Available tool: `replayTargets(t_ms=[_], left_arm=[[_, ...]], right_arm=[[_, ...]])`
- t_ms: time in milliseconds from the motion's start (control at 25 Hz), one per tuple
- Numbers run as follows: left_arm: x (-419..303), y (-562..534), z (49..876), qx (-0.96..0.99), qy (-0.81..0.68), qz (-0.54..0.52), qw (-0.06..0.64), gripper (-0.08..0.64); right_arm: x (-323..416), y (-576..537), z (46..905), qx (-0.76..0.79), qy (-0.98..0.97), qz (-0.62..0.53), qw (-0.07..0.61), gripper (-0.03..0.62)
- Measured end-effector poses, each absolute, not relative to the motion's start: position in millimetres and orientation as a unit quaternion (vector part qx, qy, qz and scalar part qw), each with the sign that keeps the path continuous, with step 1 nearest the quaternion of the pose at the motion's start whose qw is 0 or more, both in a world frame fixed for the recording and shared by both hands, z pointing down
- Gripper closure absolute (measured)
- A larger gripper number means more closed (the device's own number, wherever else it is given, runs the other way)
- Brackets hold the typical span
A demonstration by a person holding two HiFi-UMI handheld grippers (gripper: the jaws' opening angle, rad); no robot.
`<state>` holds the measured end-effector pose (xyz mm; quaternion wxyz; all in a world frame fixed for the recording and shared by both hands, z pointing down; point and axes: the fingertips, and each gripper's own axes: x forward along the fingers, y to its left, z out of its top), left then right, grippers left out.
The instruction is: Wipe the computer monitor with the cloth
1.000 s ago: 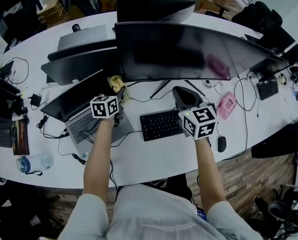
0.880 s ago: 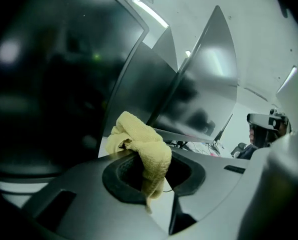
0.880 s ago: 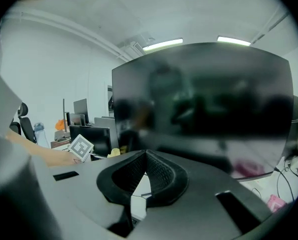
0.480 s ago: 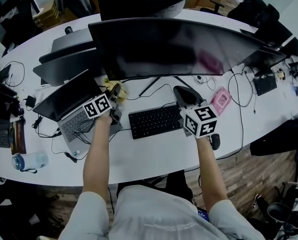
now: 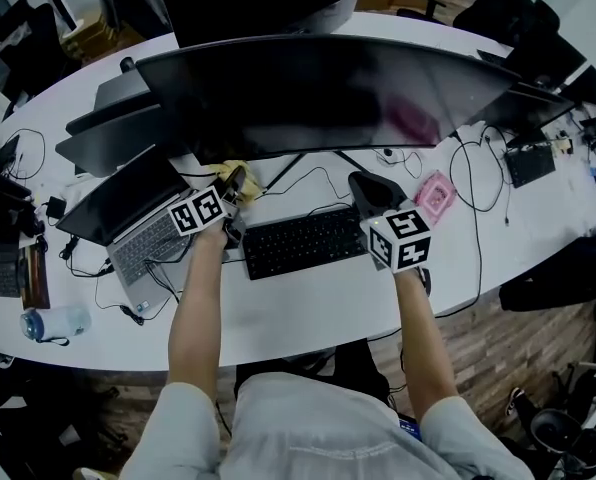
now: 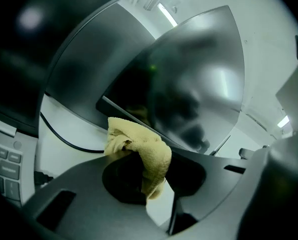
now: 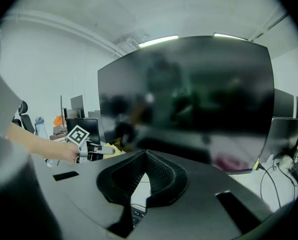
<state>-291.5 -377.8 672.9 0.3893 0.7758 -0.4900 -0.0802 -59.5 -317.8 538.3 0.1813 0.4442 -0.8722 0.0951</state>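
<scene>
A wide curved dark monitor (image 5: 318, 93) stands across the white desk (image 5: 308, 313). My left gripper (image 5: 235, 182) is just below its lower left edge, shut on a crumpled yellow cloth (image 5: 236, 170). In the left gripper view the cloth (image 6: 139, 149) hangs between the jaws of the left gripper (image 6: 145, 160), close under the monitor (image 6: 194, 84) edge. My right gripper (image 5: 370, 190) hovers at the keyboard's right end, shut with nothing in it. In the right gripper view the right gripper (image 7: 145, 155) has its tips meeting before the monitor (image 7: 189, 94) screen, apart from it.
A black keyboard (image 5: 303, 240) lies between my arms, an open laptop (image 5: 128, 218) to its left. More monitors (image 5: 108, 133) stand at the left. A pink object (image 5: 433, 196), cables (image 5: 473, 198) and a water bottle (image 5: 50, 322) lie on the desk.
My left gripper has moved with the cloth from over the laptop toward the monitor's stand and lower edge. The head view has shifted. The right gripper stays beside the keyboard.
</scene>
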Motion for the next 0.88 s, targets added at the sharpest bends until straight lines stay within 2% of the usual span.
replayTargets(t_ms=[480,880], left_arm=[[-236,-386,672,0.78,-0.477,-0.061,0.4,0.466],[-178,-395,670,0.782,-0.464,-0.06,0.412,0.466]], right_arm=[[-12,-339,534,0.447,-0.868,0.087,0.198,0.566],[43,-356,533,0.453,-0.867,0.09,0.186,0.566]])
